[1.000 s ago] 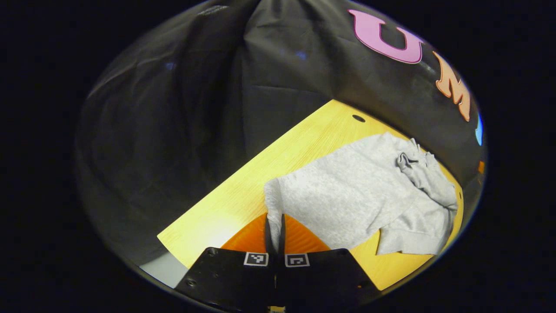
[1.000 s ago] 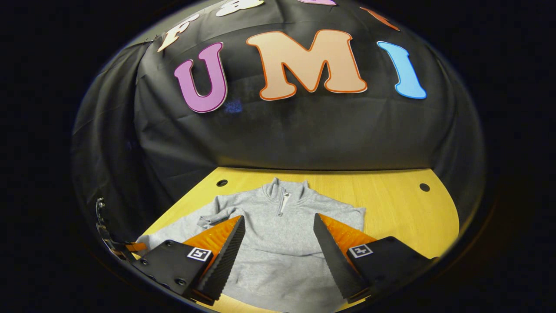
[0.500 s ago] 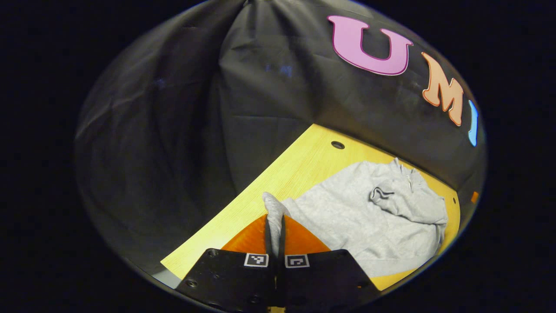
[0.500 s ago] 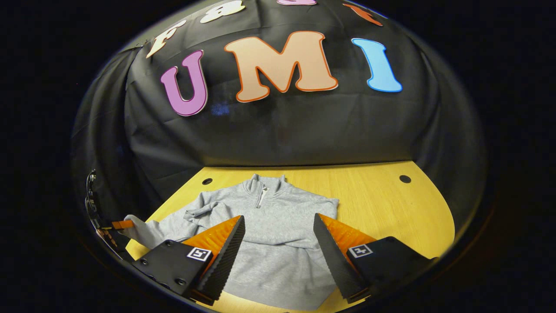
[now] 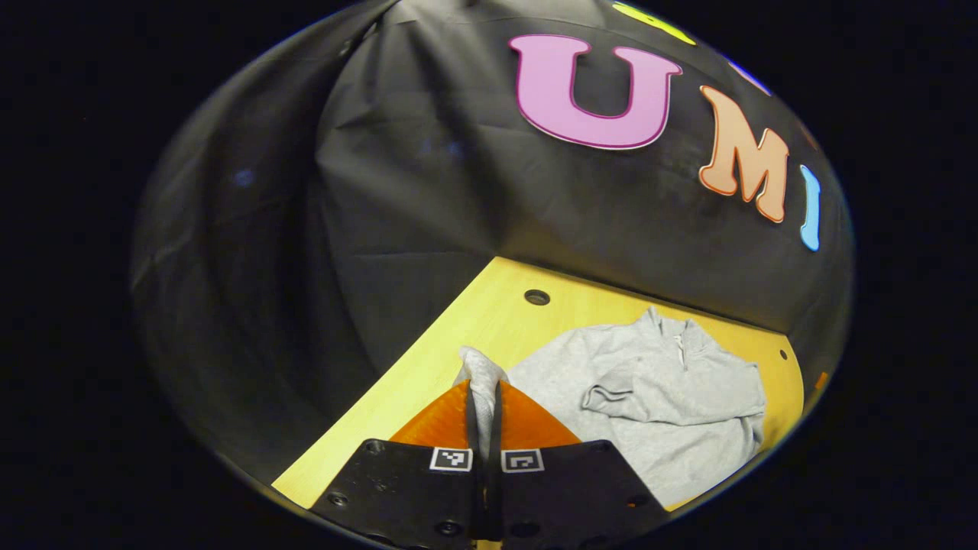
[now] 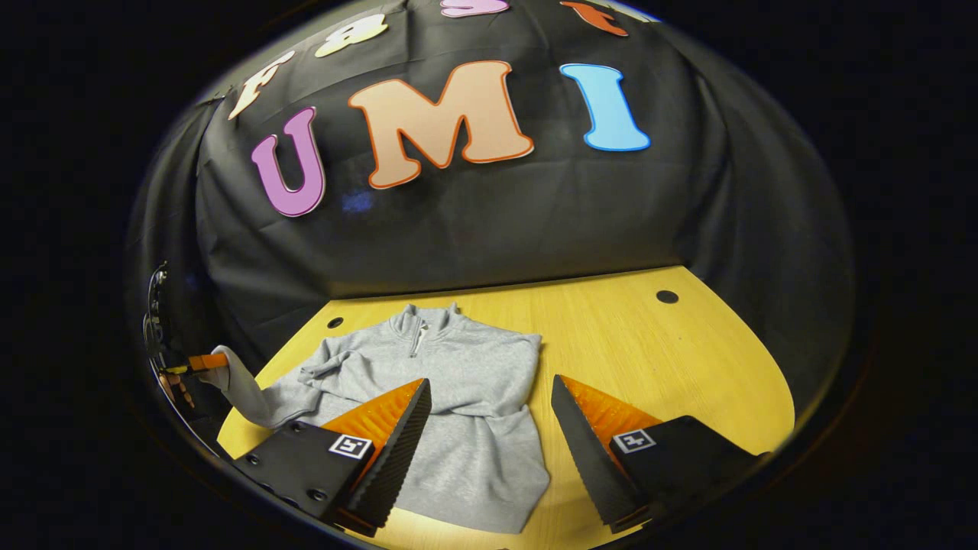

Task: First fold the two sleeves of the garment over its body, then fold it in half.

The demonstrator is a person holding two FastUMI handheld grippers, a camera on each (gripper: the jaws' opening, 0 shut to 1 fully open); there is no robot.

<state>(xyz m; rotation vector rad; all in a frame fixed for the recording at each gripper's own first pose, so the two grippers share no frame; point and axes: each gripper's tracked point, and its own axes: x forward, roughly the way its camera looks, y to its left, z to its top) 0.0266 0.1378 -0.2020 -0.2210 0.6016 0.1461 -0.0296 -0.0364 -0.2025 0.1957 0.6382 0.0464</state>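
A grey zip-neck sweatshirt point(image 6: 466, 397) lies on the yellow wooden table point(image 6: 649, 344), collar toward the booth wall. One sleeve lies crumpled across its chest point(image 5: 611, 393). My left gripper point(image 5: 483, 388) is shut on the cuff of the other sleeve point(image 5: 481, 365), which sticks up between its fingers. In the right gripper view that sleeve point(image 6: 244, 389) rises off the table's left corner to the left gripper point(image 6: 200, 362). My right gripper point(image 6: 489, 389) hangs open above the sweatshirt's lower right part, with nothing between its fingers.
The table point(image 5: 489, 321) has round holes near its back corners point(image 5: 536, 296) point(image 6: 667, 296). Black cloth walls close it in at the back and sides. Bare wood lies to the right of the sweatshirt point(image 6: 688, 382).
The left gripper has kept the cuff and turned toward the back wall, lifting the sleeve. The right gripper has drifted right, so the sweatshirt sits further left in its view.
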